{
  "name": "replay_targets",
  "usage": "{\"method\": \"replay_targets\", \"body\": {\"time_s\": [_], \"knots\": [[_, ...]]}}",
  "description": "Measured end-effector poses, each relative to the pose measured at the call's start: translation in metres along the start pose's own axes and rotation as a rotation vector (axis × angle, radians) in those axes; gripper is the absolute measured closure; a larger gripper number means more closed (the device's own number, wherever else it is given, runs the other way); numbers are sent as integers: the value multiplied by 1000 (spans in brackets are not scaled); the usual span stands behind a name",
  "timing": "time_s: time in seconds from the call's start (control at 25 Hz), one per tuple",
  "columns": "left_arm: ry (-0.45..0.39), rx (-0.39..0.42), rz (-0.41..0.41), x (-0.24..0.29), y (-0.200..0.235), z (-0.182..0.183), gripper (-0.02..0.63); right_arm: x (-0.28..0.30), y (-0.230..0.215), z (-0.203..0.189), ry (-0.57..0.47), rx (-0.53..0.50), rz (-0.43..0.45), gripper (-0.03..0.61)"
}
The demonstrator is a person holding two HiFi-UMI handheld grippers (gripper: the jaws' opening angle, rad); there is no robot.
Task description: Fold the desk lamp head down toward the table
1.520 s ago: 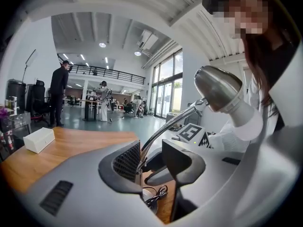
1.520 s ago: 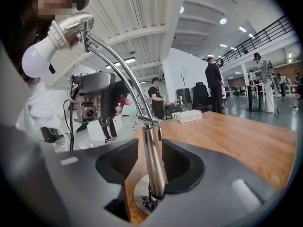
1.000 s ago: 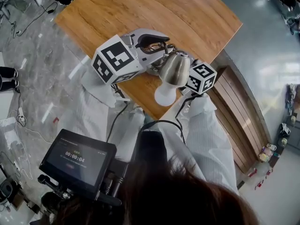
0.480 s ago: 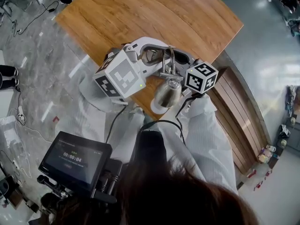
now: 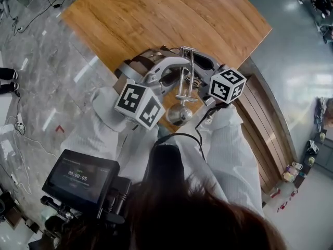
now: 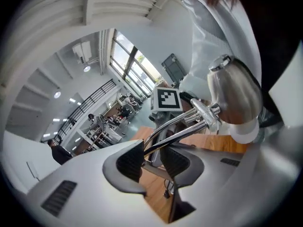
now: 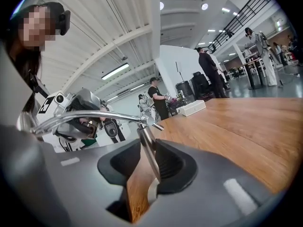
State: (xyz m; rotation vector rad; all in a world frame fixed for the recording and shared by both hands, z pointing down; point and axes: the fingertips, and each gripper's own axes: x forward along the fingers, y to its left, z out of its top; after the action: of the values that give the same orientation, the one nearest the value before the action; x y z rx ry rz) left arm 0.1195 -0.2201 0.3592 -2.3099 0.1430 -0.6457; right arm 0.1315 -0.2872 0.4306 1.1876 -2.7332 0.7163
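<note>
Down below lamp [image 5: 179, 114], monitor [image 5: 78, 177] timer: 00:00:05

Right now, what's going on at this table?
A person is handling a chrome desk lamp with two handheld grippers. The right gripper clamps its upright stem, the left gripper clamps the upper arm rods, and the lamp head points down near the wooden table edge.
</note>
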Motion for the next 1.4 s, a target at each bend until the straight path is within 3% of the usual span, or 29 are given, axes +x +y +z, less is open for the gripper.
{"method": "replay_targets", "body": {"time_s": [0.36, 0.52, 1.08, 1.4], "knots": [[91, 378, 84, 10, -34, -14, 490, -5, 2, 2, -6, -8, -5, 482], [109, 531, 162, 19, -40, -32, 482, 2, -3, -2, -9, -11, 2, 482], [74, 761, 400, 24, -43, -41, 483, -3, 2, 3, -61, 14, 24, 494], [79, 740, 429, 26, -42, -41, 482, -4, 0, 2, -52, 6, -10, 499]]}}
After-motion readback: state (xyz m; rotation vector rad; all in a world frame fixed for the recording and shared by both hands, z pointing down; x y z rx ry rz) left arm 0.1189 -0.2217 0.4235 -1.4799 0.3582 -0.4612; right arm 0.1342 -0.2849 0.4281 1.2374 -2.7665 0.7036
